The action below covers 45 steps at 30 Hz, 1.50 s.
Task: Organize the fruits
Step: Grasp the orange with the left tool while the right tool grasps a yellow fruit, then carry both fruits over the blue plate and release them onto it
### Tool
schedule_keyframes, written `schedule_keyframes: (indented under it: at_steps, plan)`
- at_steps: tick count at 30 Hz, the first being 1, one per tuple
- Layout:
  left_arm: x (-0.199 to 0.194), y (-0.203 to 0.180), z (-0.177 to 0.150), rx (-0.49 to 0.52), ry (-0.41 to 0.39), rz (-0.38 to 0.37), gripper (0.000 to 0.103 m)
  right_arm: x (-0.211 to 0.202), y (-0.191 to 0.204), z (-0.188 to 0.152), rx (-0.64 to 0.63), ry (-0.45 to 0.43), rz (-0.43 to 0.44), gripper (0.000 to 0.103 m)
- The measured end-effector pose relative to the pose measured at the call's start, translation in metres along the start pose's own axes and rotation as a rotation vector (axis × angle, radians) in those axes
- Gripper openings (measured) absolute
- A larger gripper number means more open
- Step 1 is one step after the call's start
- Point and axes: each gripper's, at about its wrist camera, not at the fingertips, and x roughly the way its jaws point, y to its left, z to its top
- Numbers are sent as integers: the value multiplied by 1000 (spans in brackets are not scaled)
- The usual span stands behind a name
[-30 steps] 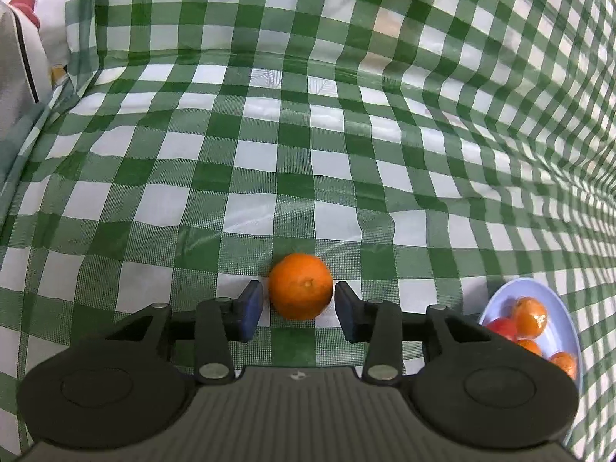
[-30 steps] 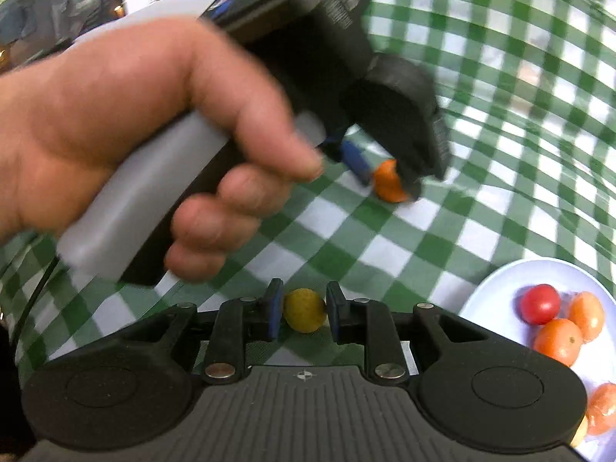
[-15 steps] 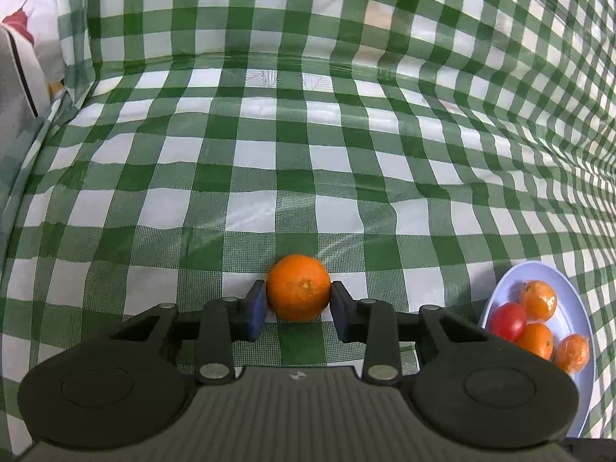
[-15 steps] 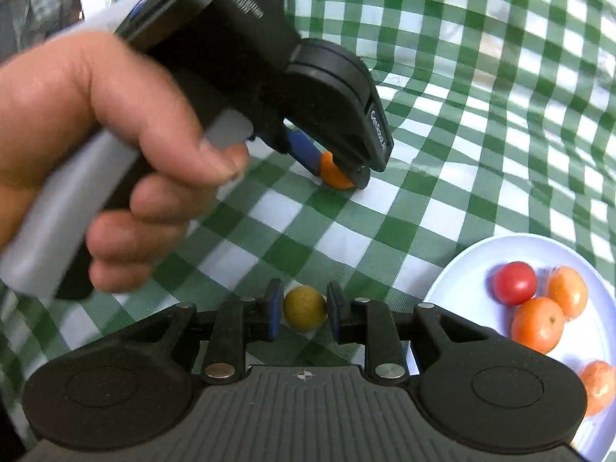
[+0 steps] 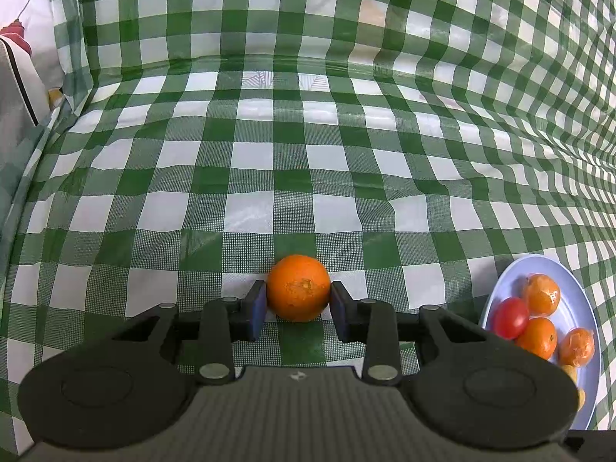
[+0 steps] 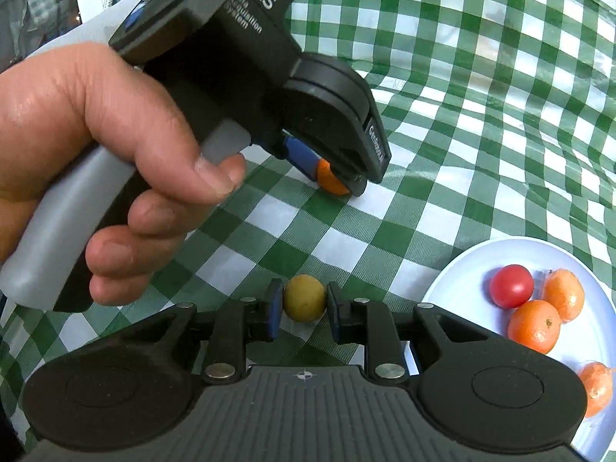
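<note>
Left gripper [image 5: 297, 300] pinches orange [image 5: 298, 288] on the checked desk [image 5: 246, 177], right gripper [image 6: 300, 304] narrowly brackets yellow fruit [image 6: 304, 297], contact uncertain; both apparently bound for plate [image 6: 481, 258] at 3 o'clock.

A green-and-white checked cloth [image 5: 308, 161] covers the table. Between the left claw's [image 5: 297, 310] blue pads sits a bright orange fruit [image 5: 298, 288]; between the black right claw's [image 6: 304, 310] blue pads, a dull yellow one [image 6: 304, 297]. Right of both claws, a pale blue-white plate [image 6: 454, 281] carries a red tomato [image 6: 511, 285] and orange fruits [image 6: 534, 326].
</note>
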Motion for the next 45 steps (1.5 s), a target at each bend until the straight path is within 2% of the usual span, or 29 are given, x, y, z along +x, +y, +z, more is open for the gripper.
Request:
schedule_keyframes:
  at_steps: [8,13,18,21,26,30,34,38,45]
  plan:
    - [-1,0,0,-8,-5,3,38,-7,-5,3,25,-35,-5,25]
    - [-20,7,5,-51,-97,27,37,-26,-12,9,71,-111,-50,25]
    - [-40,0,8,-33,-155,-9,37,-55,-44,13,205,-180,-175,25]
    - [-54,-11,9,-10,-173,-57,37,-76,-71,8,302,-193,-273,25]
    - [-79,-39,-1,71,-203,-136,37,-115,-117,-8,492,-240,-380,25]
    - [-93,-63,-12,119,-186,-198,37,-132,-133,-20,561,-250,-396,25]
    - [-99,-87,-20,177,-166,-252,37,-144,-131,-29,569,-234,-362,25]
    - [-98,-109,-31,243,-133,-294,37,-148,-132,-38,598,-208,-378,25]
    - [-91,-127,-54,325,-88,-306,37,-149,-141,-36,622,-241,-384,25]
